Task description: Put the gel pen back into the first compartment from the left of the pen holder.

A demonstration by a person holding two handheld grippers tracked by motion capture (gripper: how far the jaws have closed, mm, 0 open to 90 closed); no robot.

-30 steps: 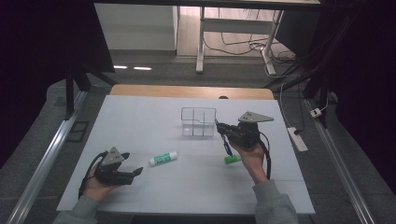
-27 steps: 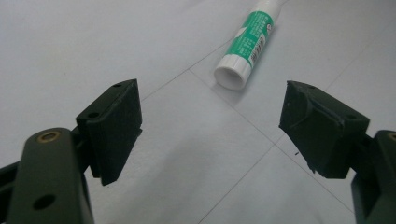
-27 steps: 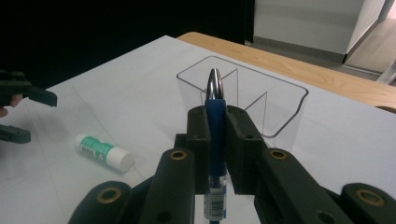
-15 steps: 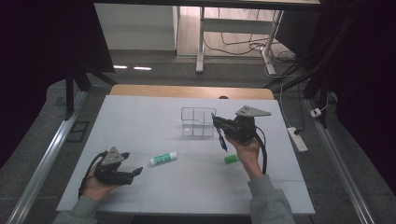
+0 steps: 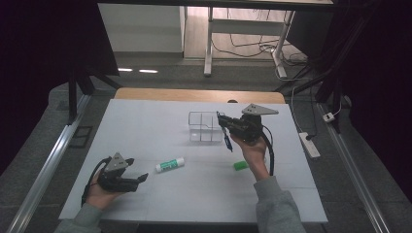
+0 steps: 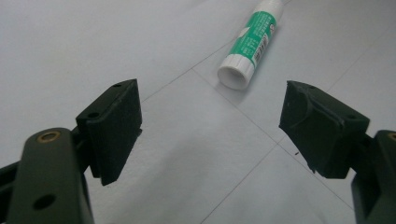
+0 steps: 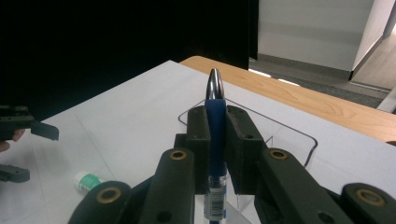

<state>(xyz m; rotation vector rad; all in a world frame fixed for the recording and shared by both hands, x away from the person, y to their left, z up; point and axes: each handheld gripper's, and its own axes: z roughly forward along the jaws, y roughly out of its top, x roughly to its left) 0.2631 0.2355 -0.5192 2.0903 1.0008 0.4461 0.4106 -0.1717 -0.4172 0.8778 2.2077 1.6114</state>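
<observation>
Blue plastic with a chromed tip: that is the slim ballpoint pen (image 7: 214,121) we carry in the right gripper (image 5: 226,127), whose jaws are pinched firmly on its barrel. In the high view the pen (image 5: 226,138) hangs roughly upright, one end pointing down at the table, just beside the clear plastic organiser box with dividers (image 5: 205,127).

We judge the step in hand to be dropping the pen into one of that box's compartments. To do it well, we should bring the lower end squarely over a single cell rather than over a divider wall, keep the barrel close to vertical, and lower it until the end is inside the walls before we ease the grip. The transparent walls are hard to read, so the right gripper view, where the rim (image 7: 289,126) shows as a thin dark outline, is our best guide.

Our left gripper (image 5: 140,178) rests low on the white table (image 5: 145,121), its jaws spread wide and empty, near the white-and-green glue stick (image 6: 252,42). A small green cap-like piece (image 5: 240,165) lies beside the right forearm, so we should mind it when moving.
</observation>
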